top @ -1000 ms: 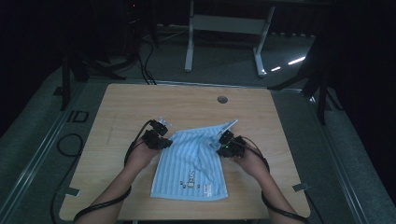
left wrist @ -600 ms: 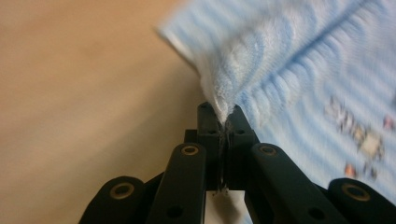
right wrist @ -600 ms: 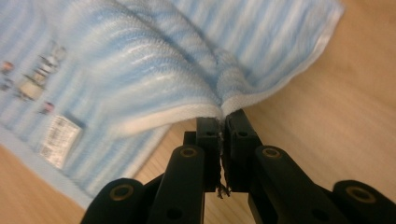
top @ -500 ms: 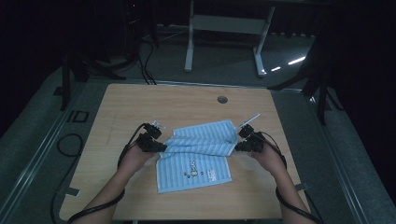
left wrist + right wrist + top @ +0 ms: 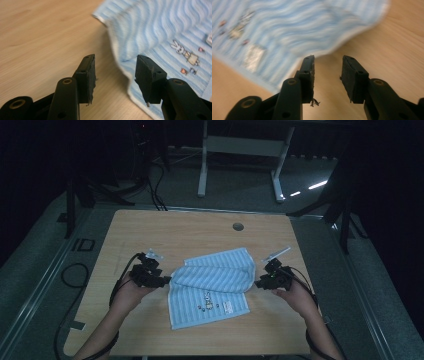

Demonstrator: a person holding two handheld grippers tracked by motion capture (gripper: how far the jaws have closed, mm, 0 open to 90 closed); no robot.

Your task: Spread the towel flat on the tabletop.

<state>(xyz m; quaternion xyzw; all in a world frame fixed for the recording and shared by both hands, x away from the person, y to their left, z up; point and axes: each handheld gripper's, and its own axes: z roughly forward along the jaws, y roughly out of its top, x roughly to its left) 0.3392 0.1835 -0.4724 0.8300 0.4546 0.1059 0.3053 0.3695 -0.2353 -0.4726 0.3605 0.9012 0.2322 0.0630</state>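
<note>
The blue striped towel (image 5: pixel 212 285) is lying half-folded at table (image 5: pixel 200 230) centre, soft, light and limp, best pinched at a hem corner, while the left gripper (image 5: pixel 167 281) at nine o'clock and right gripper (image 5: pixel 256 284) at three are gaping empty.
</note>
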